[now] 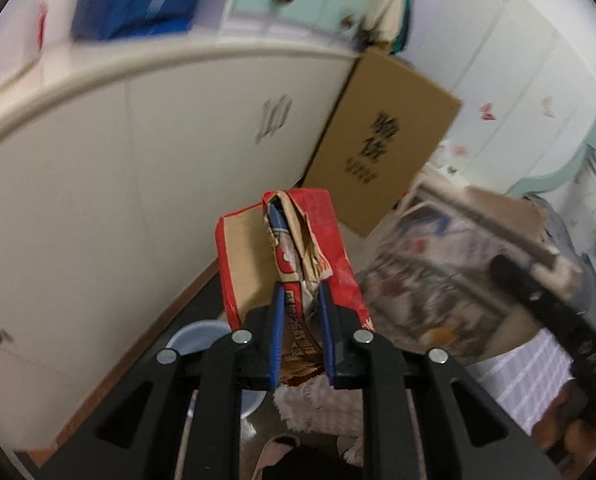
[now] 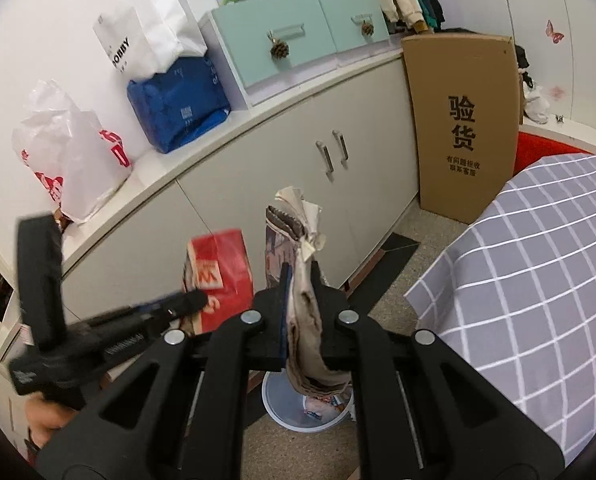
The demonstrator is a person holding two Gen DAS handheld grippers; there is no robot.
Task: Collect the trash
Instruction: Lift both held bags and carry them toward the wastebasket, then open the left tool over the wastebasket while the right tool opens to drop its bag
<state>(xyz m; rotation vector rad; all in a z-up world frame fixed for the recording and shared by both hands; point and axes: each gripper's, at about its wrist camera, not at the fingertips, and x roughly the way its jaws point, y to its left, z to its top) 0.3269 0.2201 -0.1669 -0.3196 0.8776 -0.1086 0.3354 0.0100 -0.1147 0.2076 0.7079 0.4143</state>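
Blurred by motion across most of the left wrist view — cabinet [image 1: 146,152], handles and the paper wad [image 1: 429,280] at the right all smeared; red bag's print too crumpled to read. Bin [image 2: 309,408] on the floor half hidden behind the right gripper's body in the right wrist view, only a pale sliver of its rim [image 1: 194,336] seen from the left wrist. Person cut down to part of a hand [image 2: 46,420] at the lower left edge. Left gripper [image 1: 301,292] clamped on a crumpled red paper bag [image 1: 298,240], bag standing up past the fingertips, blue pads [image 1: 277,332] pressing on both sides. Right gripper [image 2: 299,276] pinched tight on a wad of crumpled paper [image 2: 301,240], hanging down below the jaws over the bin. Red bag [image 2: 222,272] just left of the wad, close but apart. Cardboard [image 2: 461,120] leaning on the cabinet, printed 验货 in large characters — smaller lines below hard to make out. White bag [image 2: 154,20] on the counter marked "OBBY", first letter cut off.
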